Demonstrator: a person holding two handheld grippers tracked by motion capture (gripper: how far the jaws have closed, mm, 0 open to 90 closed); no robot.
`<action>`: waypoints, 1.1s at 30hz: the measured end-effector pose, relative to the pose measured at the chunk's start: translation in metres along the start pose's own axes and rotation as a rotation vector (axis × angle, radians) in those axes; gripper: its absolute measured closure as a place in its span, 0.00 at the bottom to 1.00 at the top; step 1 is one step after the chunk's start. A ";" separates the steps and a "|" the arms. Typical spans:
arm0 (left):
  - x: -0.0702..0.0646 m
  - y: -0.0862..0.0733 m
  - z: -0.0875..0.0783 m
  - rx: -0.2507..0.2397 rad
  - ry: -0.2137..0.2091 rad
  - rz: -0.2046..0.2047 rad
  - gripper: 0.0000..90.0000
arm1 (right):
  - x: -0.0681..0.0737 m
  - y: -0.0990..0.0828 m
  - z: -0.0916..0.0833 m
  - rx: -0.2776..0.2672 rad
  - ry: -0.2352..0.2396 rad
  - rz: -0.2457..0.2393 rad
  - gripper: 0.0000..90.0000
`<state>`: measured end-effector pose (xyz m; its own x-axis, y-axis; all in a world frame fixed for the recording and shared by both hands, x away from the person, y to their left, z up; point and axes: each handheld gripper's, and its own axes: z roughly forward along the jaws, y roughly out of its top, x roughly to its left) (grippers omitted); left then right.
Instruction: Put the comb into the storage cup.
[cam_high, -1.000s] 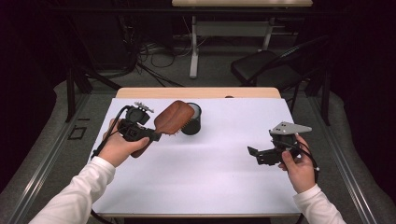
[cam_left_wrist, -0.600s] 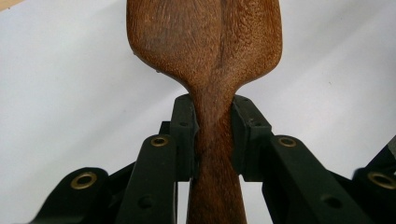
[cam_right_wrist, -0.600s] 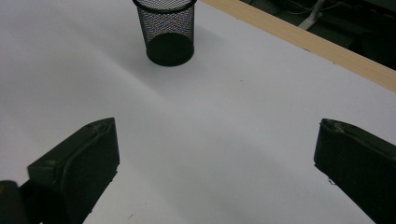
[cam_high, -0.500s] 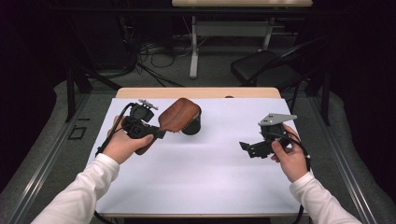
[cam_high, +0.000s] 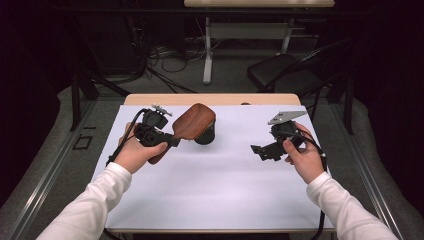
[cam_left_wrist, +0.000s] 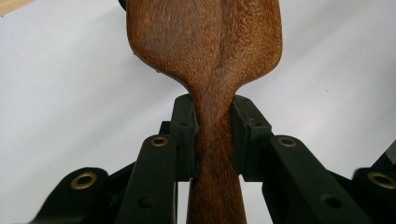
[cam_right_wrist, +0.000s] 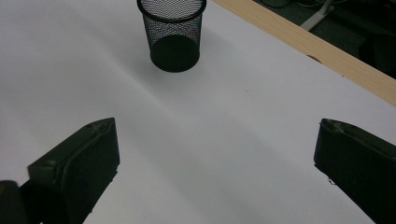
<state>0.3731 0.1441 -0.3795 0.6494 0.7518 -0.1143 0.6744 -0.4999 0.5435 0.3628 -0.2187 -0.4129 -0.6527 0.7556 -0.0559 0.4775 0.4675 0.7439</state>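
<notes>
A brown wooden spoon (cam_high: 194, 121) with a broad head is held by its narrow neck in my left gripper (cam_high: 172, 141), at the left of the table. In the left gripper view both black pads (cam_left_wrist: 183, 126) press on the spoon's (cam_left_wrist: 205, 42) neck, and the left gripper (cam_left_wrist: 212, 135) is shut on it. The spoon's head hangs above a black mesh cup (cam_high: 207, 135) and hides part of it in the high view. The mesh cup (cam_right_wrist: 172, 32) stands upright on the white sheet. My right gripper (cam_high: 257, 151) hovers at the right, its jaws pointing left toward the cup. The right gripper (cam_right_wrist: 215, 158) is open and nothing is between its jaws.
A white sheet (cam_high: 220, 185) covers most of the table, with a bare wooden strip (cam_right_wrist: 303, 42) along the far edge. Beyond the table stand a dark chair (cam_high: 285, 75) and a desk frame (cam_high: 207, 50), with cables on the floor.
My right gripper has moved toward the far side of the table and slightly left, rising a little. The left gripper and the spoon have barely shifted.
</notes>
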 end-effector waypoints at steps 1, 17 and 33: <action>0.000 0.000 0.001 -0.002 0.000 -0.003 0.81 | 0.000 0.002 0.001 0.003 -0.001 -0.003 0.00; -0.002 0.007 0.006 -0.011 -0.008 0.005 0.81 | 0.004 0.026 0.020 0.043 0.028 -0.012 0.00; -0.007 0.011 0.009 -0.037 -0.012 0.014 0.81 | 0.014 0.044 0.029 0.030 0.057 -0.005 0.01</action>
<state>0.3791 0.1299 -0.3806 0.6632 0.7393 -0.1166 0.6519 -0.4941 0.5753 0.3919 -0.1745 -0.4005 -0.6873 0.7261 -0.0210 0.4910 0.4856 0.7233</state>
